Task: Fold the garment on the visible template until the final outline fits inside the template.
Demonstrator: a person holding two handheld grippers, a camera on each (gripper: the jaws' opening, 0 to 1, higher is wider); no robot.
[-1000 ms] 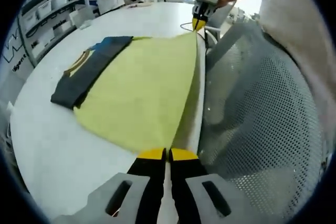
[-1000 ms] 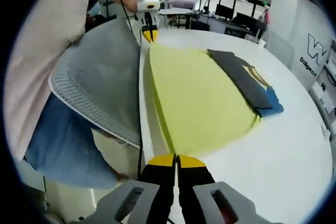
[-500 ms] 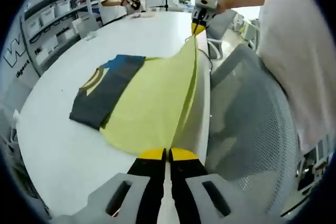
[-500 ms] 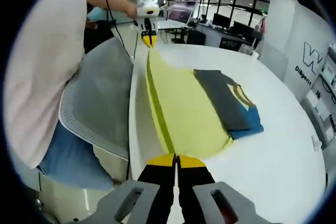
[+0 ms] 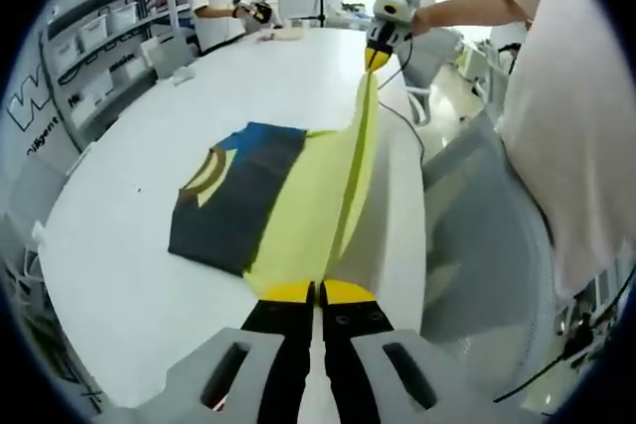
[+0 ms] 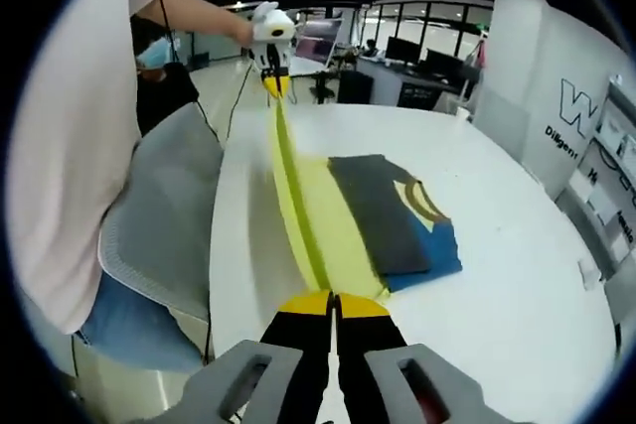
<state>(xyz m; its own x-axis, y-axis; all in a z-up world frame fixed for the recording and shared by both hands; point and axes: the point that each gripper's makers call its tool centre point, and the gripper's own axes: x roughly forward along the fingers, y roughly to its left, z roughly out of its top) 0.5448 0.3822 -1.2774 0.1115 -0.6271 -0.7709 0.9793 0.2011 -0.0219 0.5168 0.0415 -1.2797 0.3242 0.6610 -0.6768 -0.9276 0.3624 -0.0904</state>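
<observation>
In the left gripper view, a white table [image 5: 119,196] carries a garment [image 5: 238,201], its dark and blue part lying flat while its yellow part rises off the surface. The left gripper [image 5: 316,293] is clamped on 1 yellow corner; the right gripper [image 5: 378,50] pinches the far corner. A grey mesh chair [image 5: 487,245] stands just beside the table, near a person's pale shirt [image 5: 576,116].
</observation>
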